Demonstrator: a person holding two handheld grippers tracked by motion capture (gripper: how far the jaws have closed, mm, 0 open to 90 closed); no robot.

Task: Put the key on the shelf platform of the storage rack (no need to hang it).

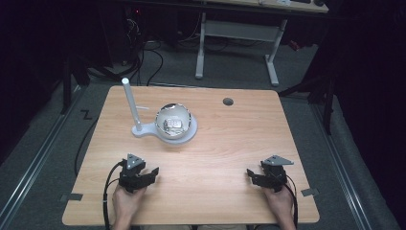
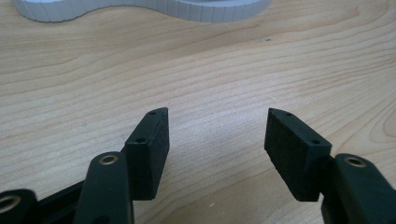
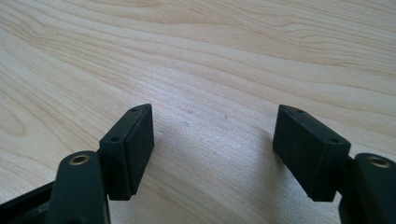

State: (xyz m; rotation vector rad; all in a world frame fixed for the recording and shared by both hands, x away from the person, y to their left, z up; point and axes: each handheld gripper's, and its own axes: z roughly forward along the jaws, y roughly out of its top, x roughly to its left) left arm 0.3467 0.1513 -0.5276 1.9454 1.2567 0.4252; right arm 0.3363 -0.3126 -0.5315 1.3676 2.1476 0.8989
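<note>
Both grippers rest low at the near edge of the wooden surface [image 1: 230, 143], well apart. The left gripper [image 1: 149, 173] and the right gripper [image 1: 252, 173] each have jaws spread wide around bare wood. A shiny bowl [image 1: 174, 120] sits on a white stand [image 1: 143, 130] farther back, toward the left.

The small pale object [image 1: 174, 124] inside the bowl [image 1: 187, 115] is perhaps a packet, too small to tell.

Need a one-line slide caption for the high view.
Both grippers, left and right, open and empty near the table's front edge; reflective bowl on white stand beyond.
</note>
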